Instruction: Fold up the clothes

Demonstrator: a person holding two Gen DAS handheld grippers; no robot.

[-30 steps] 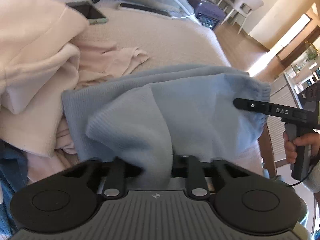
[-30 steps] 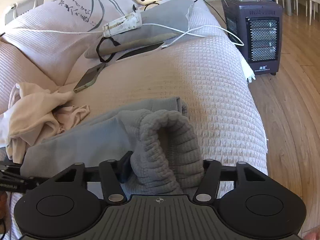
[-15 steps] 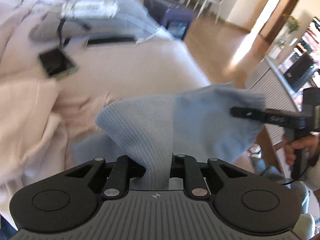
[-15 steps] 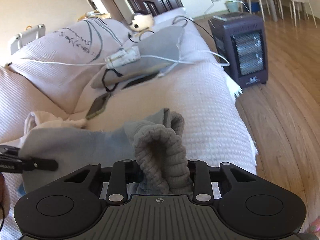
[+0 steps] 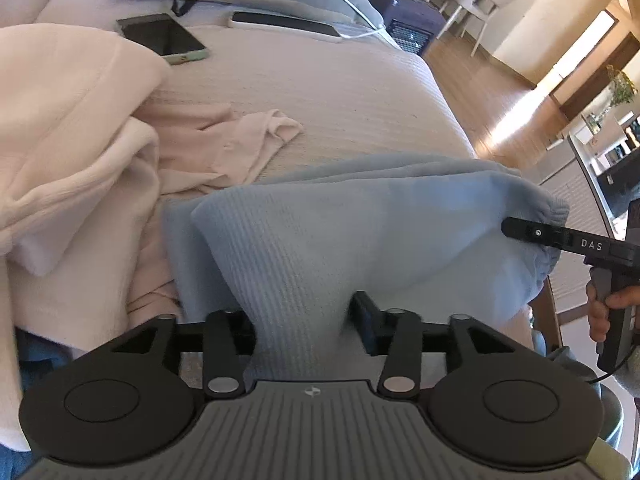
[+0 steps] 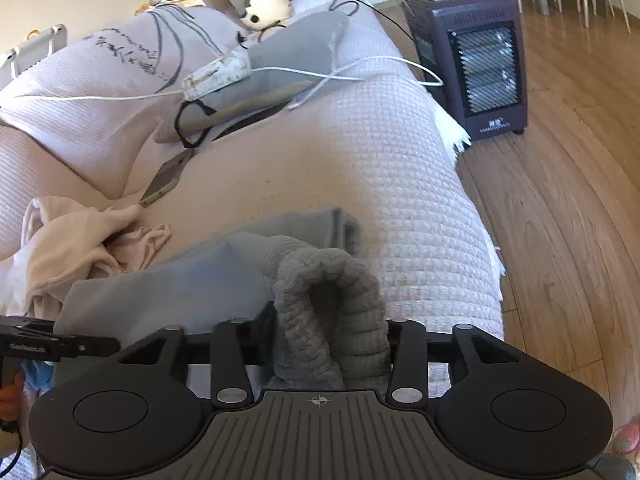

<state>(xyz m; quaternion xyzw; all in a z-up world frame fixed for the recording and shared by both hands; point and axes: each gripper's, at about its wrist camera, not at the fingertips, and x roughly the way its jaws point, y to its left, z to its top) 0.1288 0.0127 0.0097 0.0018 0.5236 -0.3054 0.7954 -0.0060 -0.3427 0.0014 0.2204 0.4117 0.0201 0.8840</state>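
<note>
Between grippers, sweater (image 5: 360,240) lower again

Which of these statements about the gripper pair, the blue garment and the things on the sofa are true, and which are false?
1. Both grippers hold the light blue garment. True.
2. The right gripper pinches a ribbed cuff. True.
3. The heater stands on the sofa. False: it stands on the wooden floor beside the sofa.
4. The pink clothes are neatly folded. False: they lie crumpled.
5. Two phones lie on the sofa. True.
</note>
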